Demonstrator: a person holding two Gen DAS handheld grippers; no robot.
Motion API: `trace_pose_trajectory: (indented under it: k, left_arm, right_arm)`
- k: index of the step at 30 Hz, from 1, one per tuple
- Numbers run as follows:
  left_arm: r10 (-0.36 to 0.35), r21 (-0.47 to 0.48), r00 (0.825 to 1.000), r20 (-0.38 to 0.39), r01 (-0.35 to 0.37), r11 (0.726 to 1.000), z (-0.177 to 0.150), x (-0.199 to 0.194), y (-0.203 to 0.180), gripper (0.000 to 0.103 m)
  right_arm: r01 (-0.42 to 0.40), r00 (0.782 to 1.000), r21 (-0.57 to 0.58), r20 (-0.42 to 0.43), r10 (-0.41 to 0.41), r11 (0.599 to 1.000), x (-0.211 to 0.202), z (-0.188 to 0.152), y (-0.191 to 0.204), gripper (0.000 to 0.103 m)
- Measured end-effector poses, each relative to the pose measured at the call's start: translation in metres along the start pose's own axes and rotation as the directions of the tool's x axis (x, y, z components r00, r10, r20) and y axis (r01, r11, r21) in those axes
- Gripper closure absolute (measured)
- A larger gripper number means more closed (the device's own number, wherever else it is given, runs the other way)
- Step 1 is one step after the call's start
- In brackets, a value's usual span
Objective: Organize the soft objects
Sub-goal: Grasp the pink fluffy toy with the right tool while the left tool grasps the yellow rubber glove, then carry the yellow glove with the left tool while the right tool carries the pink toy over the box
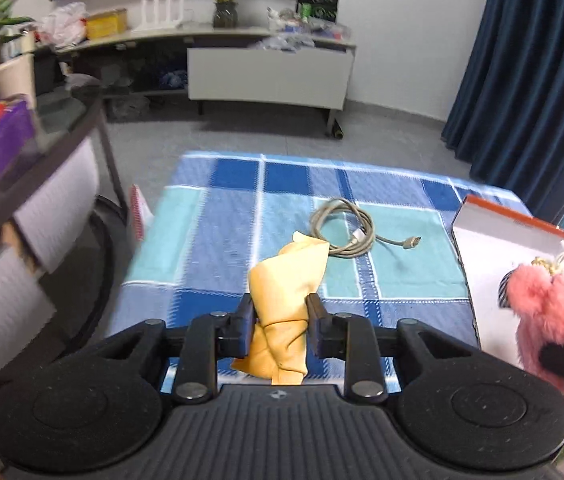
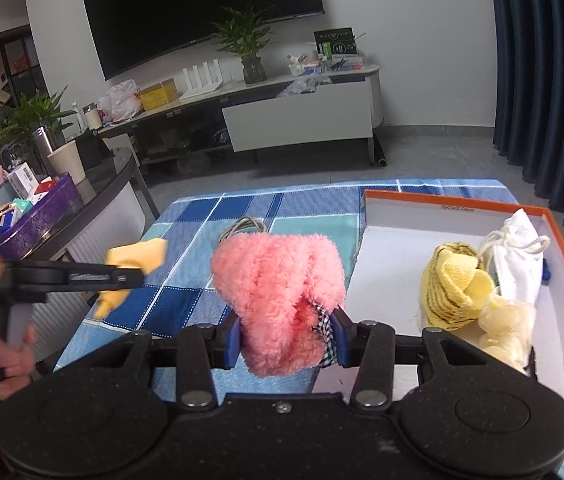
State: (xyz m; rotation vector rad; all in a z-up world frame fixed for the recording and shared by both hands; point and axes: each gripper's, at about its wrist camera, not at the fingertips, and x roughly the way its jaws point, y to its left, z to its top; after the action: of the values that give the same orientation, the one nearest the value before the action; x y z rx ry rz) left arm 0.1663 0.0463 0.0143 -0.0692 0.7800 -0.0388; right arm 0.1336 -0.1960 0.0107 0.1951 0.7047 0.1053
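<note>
the left gripper (image 1: 280, 326) pinches a folded orange cloth (image 1: 287, 280) narrowly, raised above a blue checked blanket (image 1: 218, 216) near a coiled grey cable (image 1: 343, 230). the right gripper (image 2: 285, 338) clamps a fluffy pink toy (image 2: 278, 280) beside an orange-rimmed white box (image 2: 393, 280) holding a yellow towel (image 2: 453, 280) and a white pouch (image 2: 517, 248).

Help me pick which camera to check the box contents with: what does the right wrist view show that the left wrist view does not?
Only the right wrist view shows the box's inside: a yellow striped towel, a white drawstring bag and a pale yellow puff.
Only the left wrist view shows the whole coiled grey cable on the checked cloth.
Both show the left gripper shut on the orange cloth, the right gripper shut on the pink plush toy, and the orange-rimmed box.
</note>
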Motion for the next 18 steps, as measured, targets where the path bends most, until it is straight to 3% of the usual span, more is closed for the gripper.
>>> trace_pose_trajectory:
  k: [11,18]
  left_arm:
    - [0.091,-0.058,0.995,0.047,-0.088,0.994,-0.027,-0.064,0.023,0.075]
    - [0.063,-0.084,0.996,0.065,-0.057,0.995,-0.046,-0.087,0.020,0.075]
  right_arm:
    - [0.000,0.999,0.012,0.038,-0.001,1.000,-0.036,-0.011,-0.003,0.050]
    - [0.011,0.998,0.001,0.068,-0.011,1.000,-0.059,-0.020,-0.006,0.050]
